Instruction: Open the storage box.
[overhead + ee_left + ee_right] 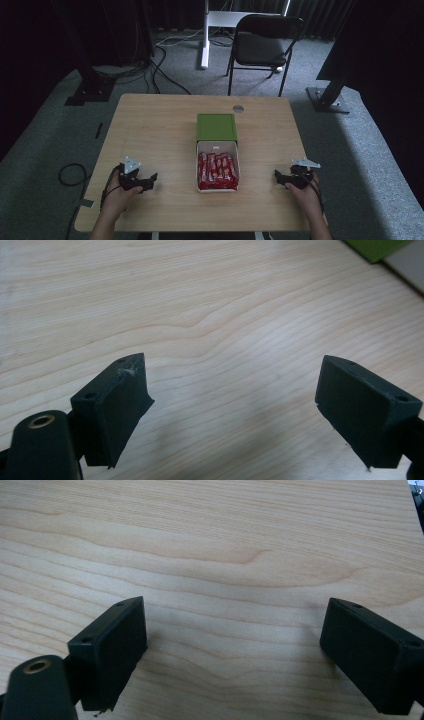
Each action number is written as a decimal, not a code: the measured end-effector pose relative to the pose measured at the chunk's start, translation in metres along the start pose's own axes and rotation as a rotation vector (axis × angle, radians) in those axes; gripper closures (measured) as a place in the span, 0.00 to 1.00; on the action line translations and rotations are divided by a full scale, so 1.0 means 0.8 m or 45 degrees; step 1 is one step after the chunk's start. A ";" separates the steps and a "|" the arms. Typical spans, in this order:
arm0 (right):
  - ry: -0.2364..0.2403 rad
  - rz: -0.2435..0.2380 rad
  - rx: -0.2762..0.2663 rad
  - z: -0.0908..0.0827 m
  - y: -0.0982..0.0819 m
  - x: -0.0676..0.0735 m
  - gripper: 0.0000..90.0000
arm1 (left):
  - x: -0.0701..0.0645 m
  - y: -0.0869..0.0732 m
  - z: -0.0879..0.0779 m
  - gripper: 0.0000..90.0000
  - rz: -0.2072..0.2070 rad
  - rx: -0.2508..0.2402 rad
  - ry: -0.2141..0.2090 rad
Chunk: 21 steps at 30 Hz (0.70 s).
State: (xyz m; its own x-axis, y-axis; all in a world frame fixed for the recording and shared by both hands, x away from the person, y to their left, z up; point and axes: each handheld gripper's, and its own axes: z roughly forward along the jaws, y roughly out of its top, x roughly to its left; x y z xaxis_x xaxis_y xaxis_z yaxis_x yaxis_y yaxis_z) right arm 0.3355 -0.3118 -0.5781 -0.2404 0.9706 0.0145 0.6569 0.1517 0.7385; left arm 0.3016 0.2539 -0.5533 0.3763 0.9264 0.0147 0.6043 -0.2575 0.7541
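A white box (pixel 218 146) sits near the middle of the wooden table (pixel 150 125), packed with a row of red-wrapped candy bars (pixel 217 171) lying side by side. Its green lid (pixel 216 127) lies touching the box's far end. To the left of the box, near the table's front edge, the left gripper (pixel 150 180) rests low over the wood, pointing toward the box; its jaws stand wide apart with nothing between them, just bare wood grain in the left gripper view, where a corner of the green lid (pixel 377 247) peeks in at the top right. To the right of the box, about as far off, the right gripper (pixel 278 176) also points inward, its jaws (pixel 232 655) spread wide and empty over the tabletop. Beyond the table a black folding chair (pixel 262 42) stands on grey carpet, with cables (pixel 165 70) trailing across the floor.
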 end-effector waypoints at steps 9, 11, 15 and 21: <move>0.002 -0.002 0.001 0.000 0.000 0.000 0.12 | 0.009 -0.008 0.005 0.11 -0.030 0.036 0.072; 0.007 -0.005 0.001 0.000 0.000 0.000 0.12 | 0.009 -0.010 0.008 0.11 -0.036 0.049 0.076; 0.002 -0.002 0.001 0.001 0.001 0.001 0.12 | 0.007 -0.015 0.013 0.11 -0.033 0.073 0.088; -0.003 0.003 0.001 0.001 0.001 0.002 0.12 | 0.007 -0.014 0.014 0.11 -0.051 0.081 0.095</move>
State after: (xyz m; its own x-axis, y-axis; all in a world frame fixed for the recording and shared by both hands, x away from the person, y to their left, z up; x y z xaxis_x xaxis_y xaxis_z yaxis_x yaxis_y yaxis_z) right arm 0.3364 -0.3101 -0.5780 -0.2376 0.9712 0.0147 0.6580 0.1498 0.7380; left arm 0.3050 0.2586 -0.5689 0.2991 0.9536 0.0355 0.6623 -0.2342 0.7117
